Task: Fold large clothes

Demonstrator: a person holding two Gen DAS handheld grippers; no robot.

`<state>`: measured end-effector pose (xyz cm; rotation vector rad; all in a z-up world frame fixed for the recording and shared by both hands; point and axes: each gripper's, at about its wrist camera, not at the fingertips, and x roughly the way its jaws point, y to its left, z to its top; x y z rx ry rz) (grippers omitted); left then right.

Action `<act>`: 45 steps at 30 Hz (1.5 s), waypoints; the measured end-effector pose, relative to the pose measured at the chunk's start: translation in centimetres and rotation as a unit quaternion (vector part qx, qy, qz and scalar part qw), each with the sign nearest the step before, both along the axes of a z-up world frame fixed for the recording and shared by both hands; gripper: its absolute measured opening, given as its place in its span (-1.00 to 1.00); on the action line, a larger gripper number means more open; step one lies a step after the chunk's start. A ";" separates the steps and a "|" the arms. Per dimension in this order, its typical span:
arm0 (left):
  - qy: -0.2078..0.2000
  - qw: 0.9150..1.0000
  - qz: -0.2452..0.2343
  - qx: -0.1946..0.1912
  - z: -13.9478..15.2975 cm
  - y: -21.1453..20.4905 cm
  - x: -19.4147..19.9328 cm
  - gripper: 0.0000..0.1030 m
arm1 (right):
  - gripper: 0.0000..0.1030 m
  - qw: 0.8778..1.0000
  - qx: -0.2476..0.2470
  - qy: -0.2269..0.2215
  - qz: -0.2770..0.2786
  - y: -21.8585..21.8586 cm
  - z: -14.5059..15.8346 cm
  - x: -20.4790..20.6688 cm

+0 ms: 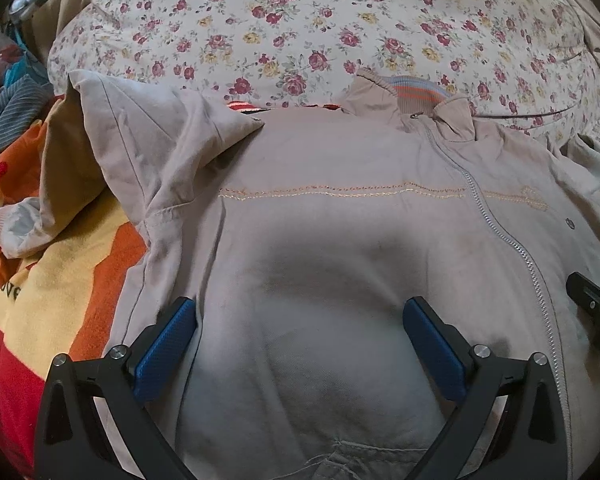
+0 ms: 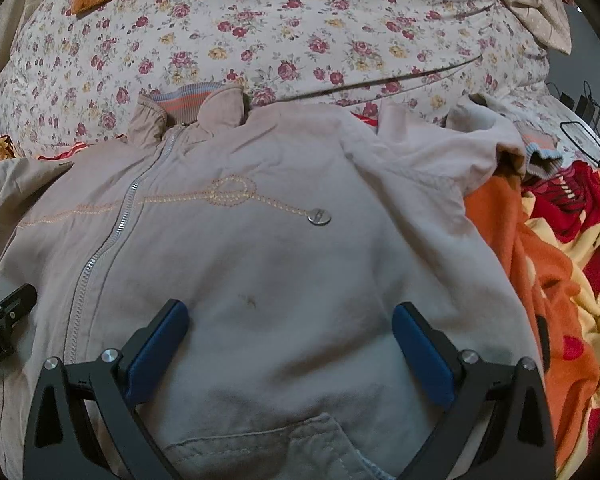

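Hovering wide apart (nothing pinched), both grippers (image 1: pixel 300 312) (image 2: pixel 290 314) sit over the beige jacket (image 2: pixel 260 240).

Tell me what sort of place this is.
Most likely a bedroom, with the work done on a bed. A beige zip jacket lies spread on an orange and yellow blanket, with a puffy floral duvet behind it and other clothes heaped at one side.
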<state>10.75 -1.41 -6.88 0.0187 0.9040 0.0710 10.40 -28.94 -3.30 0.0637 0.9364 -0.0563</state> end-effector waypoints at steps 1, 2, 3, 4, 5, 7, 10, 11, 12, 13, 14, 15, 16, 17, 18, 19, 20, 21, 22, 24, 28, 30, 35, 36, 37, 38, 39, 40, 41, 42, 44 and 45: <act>0.001 1.000 0.000 -0.001 0.0 0.0 0.1 0.93 | 0.99 1.000 0.001 0.000 0.000 0.0 0.0 0.0; 0.001 1.000 0.000 -0.002 0.0 0.0 0.0 0.93 | 0.99 1.000 0.001 0.000 0.000 -0.1 0.0 0.0; 0.002 1.000 0.000 -0.003 0.0 0.0 0.0 0.93 | 0.99 1.000 0.001 0.001 0.000 -0.1 -0.1 0.0; 0.002 1.000 0.000 -0.004 -0.1 0.0 0.0 0.93 | 0.99 1.000 0.001 0.001 0.001 -0.1 -0.1 0.0; 0.003 1.000 0.000 -0.003 -0.1 0.0 0.1 0.93 | 0.99 1.000 0.002 0.000 0.000 -0.1 -0.1 0.0; 0.004 1.000 0.000 -0.004 -0.1 -0.1 0.1 0.93 | 0.99 1.000 0.002 0.004 0.003 0.0 0.0 0.1; 0.005 1.000 0.001 -0.006 -0.1 -0.1 0.1 0.93 | 0.99 0.999 -0.002 0.036 0.032 0.0 0.3 0.2; 0.007 1.000 0.001 -0.009 -0.1 0.0 0.2 0.93 | 0.99 0.998 -0.002 0.045 0.044 0.0 0.5 0.1; 0.008 1.000 0.001 -0.012 -0.1 0.1 0.2 0.93 | 0.99 0.997 -0.001 0.047 0.057 -0.1 0.6 -0.3; 0.015 1.000 0.000 -0.022 0.1 0.3 0.3 0.92 | 0.99 0.997 -0.001 0.040 0.071 -0.2 0.4 -0.8; 0.020 0.999 -0.002 -0.032 0.3 0.5 0.4 0.90 | 0.99 0.996 0.001 0.025 0.081 -0.3 0.2 -1.4; 0.026 0.998 -0.005 -0.054 0.6 1.0 0.4 0.90 | 0.99 0.996 0.004 0.005 0.086 -0.4 0.1 -2.0; 0.028 0.996 -0.003 -0.082 1.3 1.8 0.4 0.90 | 0.99 0.996 0.006 -0.008 0.088 -0.4 0.0 -2.3; 0.028 0.993 0.005 -0.113 2.3 3.1 0.1 0.90 | 0.99 0.996 0.007 -0.012 0.088 -0.5 0.0 -2.5; 0.026 0.992 0.010 -0.125 3.0 3.9 -0.1 0.90 | 0.99 0.996 0.003 -0.010 0.087 -0.4 0.0 -2.5; 0.017 0.990 0.017 -0.140 4.1 5.1 -0.4 0.90 | 0.99 0.996 -0.001 -0.010 0.087 -0.3 0.0 -2.5; 0.002 0.988 0.029 -0.153 5.5 6.9 -0.9 0.90 | 0.99 0.996 -0.003 -0.011 0.086 -0.2 0.0 -2.5; -0.015 0.985 0.043 -0.167 7.0 9.1 -1.4 0.90 | 0.99 0.996 -0.003 -0.012 0.086 -0.2 0.1 -2.5; -0.033 0.982 0.058 -0.177 8.3 11.3 -2.0 0.90 | 0.99 0.996 -0.003 -0.012 0.086 -0.2 0.1 -2.5; -0.062 0.975 0.104 -0.186 10.0 16.4 -2.9 0.90 | 0.99 0.996 -0.007 -0.011 0.086 -0.3 0.0 -2.5; -0.062 0.956 0.210 -0.196 8.4 25.7 -4.1 0.89 | 0.99 0.996 -0.010 -0.013 0.085 -0.2 0.0 -2.5; -0.047 0.934 0.267 -0.233 5.5 30.0 -4.6 0.82 | 0.99 0.996 -0.009 -0.013 0.085 -0.2 0.0 -2.6; -0.016 0.907 0.290 -0.303 0.5 33.8 -2.1 0.62 | 0.99 0.996 -0.009 -0.014 0.086 -0.2 0.1 -2.6; -0.016 0.908 0.289 -0.303 0.3 33.8 -1.6 0.62 | 0.99 0.996 -0.009 -0.014 0.086 -0.2 0.1 -2.6; -0.017 0.910 0.291 -0.295 0.2 33.9 -0.5 0.62 | 0.99 0.996 -0.009 -0.014 0.086 -0.2 0.1 -2.6; -0.012 0.911 0.296 -0.287 0.0 34.1 0.5 0.62 | 0.99 0.996 -0.009 -0.014 0.086 -0.1 0.1 -2.6; -0.007 0.912 0.298 -0.282 -0.1 34.1 0.7 0.56 | 0.99 0.996 -0.008 -0.014 0.086 -0.1 0.2 -2.6; 0.007 0.916 0.302 -0.264 -0.4 33.9 1.6 0.09 | 0.99 0.996 -0.008 -0.013 0.086 -0.1 0.2 -2.6; 0.023 0.920 0.304 -0.247 -0.2 33.8 1.9 -0.51 | 0.99 0.996 -0.008 -0.013 0.086 -0.1 0.2 -2.6; 0.033 0.923 0.305 -0.231 0.2 33.4 1.9 -0.62 | 0.99 0.996 -0.009 -0.013 0.086 0.0 0.2 -2.6; 0.007 0.946 0.277 -0.170 3.2 31.3 1.5 -0.83 | 0.99 0.996 -0.009 -0.013 0.086 0.0 0.2 -2.6; -0.011 0.954 0.264 -0.141 4.8 30.6 1.1 -0.83 | 0.99 0.996 -0.009 -0.013 0.086 0.0 0.2 -2.6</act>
